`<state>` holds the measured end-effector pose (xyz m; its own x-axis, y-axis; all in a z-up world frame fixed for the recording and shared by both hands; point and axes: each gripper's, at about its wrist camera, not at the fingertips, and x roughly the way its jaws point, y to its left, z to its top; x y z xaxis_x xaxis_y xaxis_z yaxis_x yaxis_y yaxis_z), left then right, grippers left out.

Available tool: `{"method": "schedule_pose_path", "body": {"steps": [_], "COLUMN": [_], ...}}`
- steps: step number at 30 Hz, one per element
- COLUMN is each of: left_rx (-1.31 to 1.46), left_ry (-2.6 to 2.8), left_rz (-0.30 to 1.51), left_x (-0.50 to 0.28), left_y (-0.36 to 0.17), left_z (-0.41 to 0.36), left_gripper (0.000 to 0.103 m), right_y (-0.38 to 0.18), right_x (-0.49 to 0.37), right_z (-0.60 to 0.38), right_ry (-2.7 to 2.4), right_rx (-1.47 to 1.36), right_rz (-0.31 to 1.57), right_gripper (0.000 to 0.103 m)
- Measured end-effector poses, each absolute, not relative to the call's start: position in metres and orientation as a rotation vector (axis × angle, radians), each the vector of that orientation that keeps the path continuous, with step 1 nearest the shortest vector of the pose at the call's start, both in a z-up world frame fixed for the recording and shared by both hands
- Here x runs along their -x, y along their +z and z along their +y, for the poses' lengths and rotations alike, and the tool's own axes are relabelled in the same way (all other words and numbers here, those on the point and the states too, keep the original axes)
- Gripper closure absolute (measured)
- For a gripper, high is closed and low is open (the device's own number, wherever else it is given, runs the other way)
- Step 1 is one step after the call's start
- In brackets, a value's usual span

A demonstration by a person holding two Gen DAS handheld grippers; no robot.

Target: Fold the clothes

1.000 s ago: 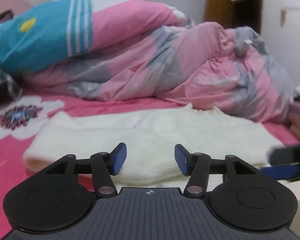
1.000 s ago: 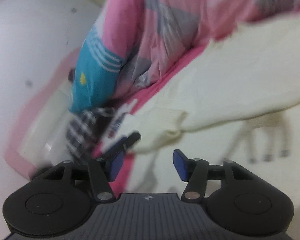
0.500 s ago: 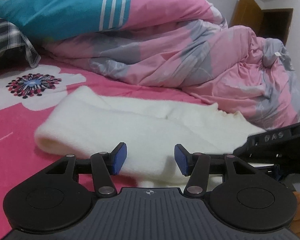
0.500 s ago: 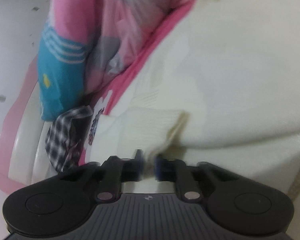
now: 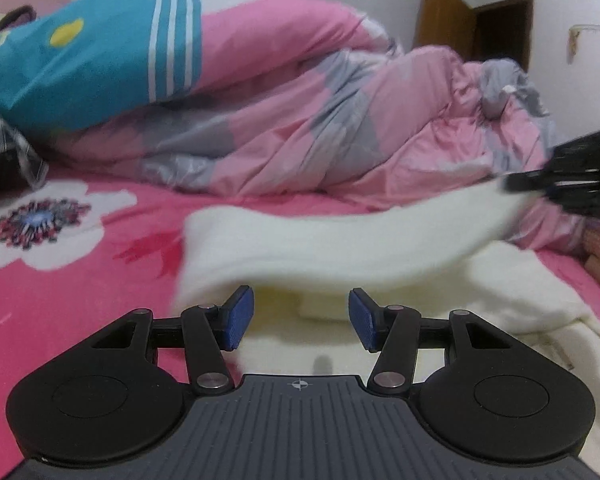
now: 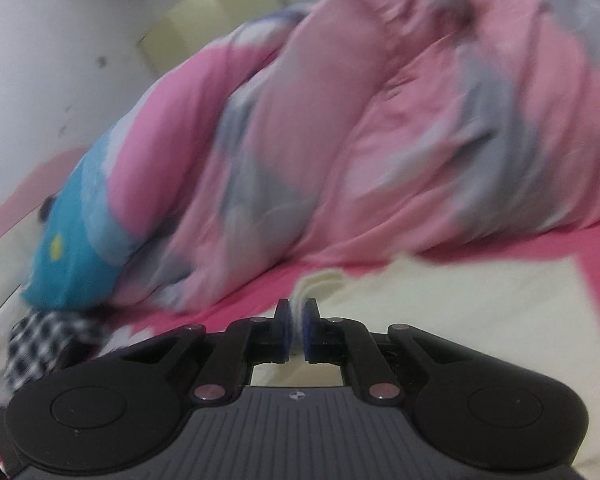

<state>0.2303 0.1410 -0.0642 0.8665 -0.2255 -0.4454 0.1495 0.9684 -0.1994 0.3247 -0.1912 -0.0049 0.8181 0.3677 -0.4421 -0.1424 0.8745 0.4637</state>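
A cream knitted sweater (image 5: 340, 236) lies on the pink bed sheet (image 5: 80, 280). In the left wrist view one part of it is lifted and stretched toward the right, where my right gripper (image 5: 512, 186) holds its end above the bed. The right wrist view shows that gripper (image 6: 298, 330) closing its jaws tight on a thin fold of cream fabric (image 6: 300, 304) pinched between the blue pads. My left gripper (image 5: 301, 318) hovers low over the near part of the sweater, open, with nothing between its fingers.
A rumpled pink and grey quilt (image 5: 300, 120) is piled along the far side of the bed. A teal striped cushion (image 5: 80, 68) and a black-and-white plaid cloth (image 5: 4, 140) sit at the left. A brown door (image 5: 500, 28) stands at the back right.
My right gripper shut on the sweater's edge and rose, pulling the cream fabric up and across. The left gripper stayed open and barely shifted.
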Motion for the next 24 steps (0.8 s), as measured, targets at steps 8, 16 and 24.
{"method": "schedule_pose_path", "body": {"steps": [8, 16, 24], "left_rx": [0.196, 0.281, 0.363], "left_ry": [-0.236, -0.438, -0.417], "left_rz": [0.518, 0.432, 0.478], "left_x": [-0.234, -0.223, -0.233], "left_y": [-0.07, -0.063, -0.069], "left_z": [0.147, 0.149, 0.152], "left_gripper": [0.053, 0.05, 0.049], "right_y": [-0.018, -0.014, -0.054], "right_x": [-0.325, -0.323, -0.314], "right_z": [-0.234, -0.271, -0.305], "right_ry": [0.207, 0.134, 0.095], "right_rx": [-0.432, -0.408, -0.459], "right_rz": [0.573, 0.534, 0.617], "right_gripper": [0.098, 0.099, 0.099]}}
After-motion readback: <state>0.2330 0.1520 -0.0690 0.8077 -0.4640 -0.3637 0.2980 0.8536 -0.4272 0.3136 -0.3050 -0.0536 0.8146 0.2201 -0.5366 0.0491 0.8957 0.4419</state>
